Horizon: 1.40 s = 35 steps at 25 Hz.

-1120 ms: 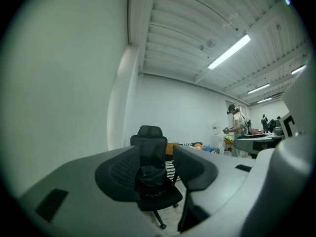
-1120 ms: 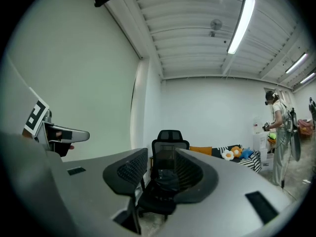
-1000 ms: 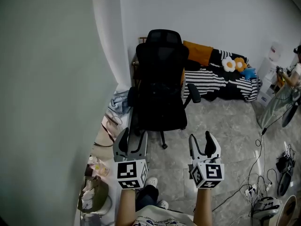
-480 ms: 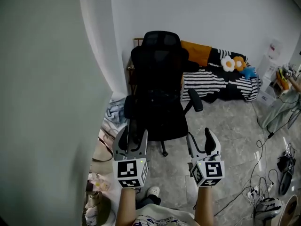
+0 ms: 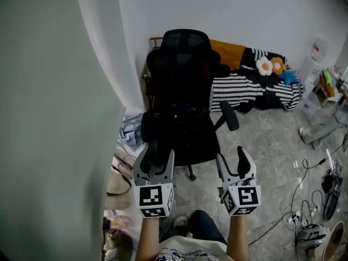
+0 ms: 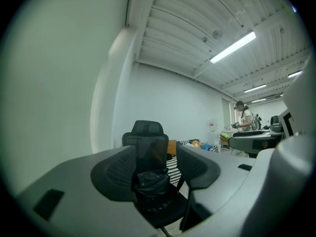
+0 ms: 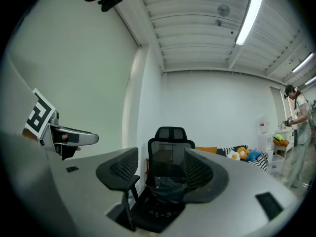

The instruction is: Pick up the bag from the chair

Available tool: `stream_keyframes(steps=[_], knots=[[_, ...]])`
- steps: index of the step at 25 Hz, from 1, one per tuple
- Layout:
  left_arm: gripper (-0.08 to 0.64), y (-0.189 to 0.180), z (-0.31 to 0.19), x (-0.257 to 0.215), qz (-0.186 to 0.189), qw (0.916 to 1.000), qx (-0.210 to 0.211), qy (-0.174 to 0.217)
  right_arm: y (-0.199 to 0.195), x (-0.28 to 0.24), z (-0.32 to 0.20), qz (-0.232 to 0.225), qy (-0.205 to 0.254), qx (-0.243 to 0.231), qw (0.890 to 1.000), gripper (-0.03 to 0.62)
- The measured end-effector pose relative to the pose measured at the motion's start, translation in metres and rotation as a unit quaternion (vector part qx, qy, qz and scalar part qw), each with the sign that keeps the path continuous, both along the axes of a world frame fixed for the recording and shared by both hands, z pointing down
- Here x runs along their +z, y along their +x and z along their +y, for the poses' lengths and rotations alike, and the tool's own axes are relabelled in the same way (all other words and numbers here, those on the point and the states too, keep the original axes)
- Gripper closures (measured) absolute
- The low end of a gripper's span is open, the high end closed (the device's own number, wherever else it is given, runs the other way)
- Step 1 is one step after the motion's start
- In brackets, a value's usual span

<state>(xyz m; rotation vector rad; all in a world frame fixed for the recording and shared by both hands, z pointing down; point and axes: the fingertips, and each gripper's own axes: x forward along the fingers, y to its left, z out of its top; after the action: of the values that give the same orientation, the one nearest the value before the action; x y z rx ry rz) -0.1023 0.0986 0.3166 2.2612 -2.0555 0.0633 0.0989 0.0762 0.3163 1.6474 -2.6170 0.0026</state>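
Observation:
A black office chair (image 5: 182, 91) stands ahead by the wall, facing me. On its seat sits a crumpled black bag (image 6: 150, 179), seen between the jaws in both gripper views (image 7: 169, 189); in the head view it blends into the dark seat. My left gripper (image 5: 156, 159) is held level just short of the seat's front edge, open and empty. My right gripper (image 5: 232, 158) is level beside it to the right, open with nothing between its fingers; its jaws have just been opening wider.
A grey wall and white pillar (image 5: 103, 64) close off the left. Clothes and bags (image 5: 128, 135) lie on the floor beside the chair. Striped bedding (image 5: 255, 91) with cushions lies behind it. Cables (image 5: 304, 211) trail at right. A person (image 7: 298, 127) stands far right.
Both grippers have moved forward together towards the chair, which now sits closer and larger. The right gripper's jaws stand a little wider than a second ago.

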Motion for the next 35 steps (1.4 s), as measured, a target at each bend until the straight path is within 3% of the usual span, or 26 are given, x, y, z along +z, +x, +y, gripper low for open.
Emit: stream_keyframes(steps=[12, 25, 35], knots=[[0.305, 0.008, -0.120, 0.028, -0.004, 0.9996, -0.016, -0.024, 0.006, 0.021, -0.129, 0.004, -0.014, -0.016, 1.000, 0.302], [0.305, 0.015, -0.287, 0.033, -0.019, 0.9954, -0.082, -0.046, 0.012, 0.019, -0.321, 0.016, -0.025, -0.091, 0.995, 0.302], [0.305, 0.017, -0.362, 0.048, -0.039, 0.9936, -0.085, -0.063, 0.004, 0.051, -0.399, 0.028, -0.050, -0.130, 0.990, 0.302]])
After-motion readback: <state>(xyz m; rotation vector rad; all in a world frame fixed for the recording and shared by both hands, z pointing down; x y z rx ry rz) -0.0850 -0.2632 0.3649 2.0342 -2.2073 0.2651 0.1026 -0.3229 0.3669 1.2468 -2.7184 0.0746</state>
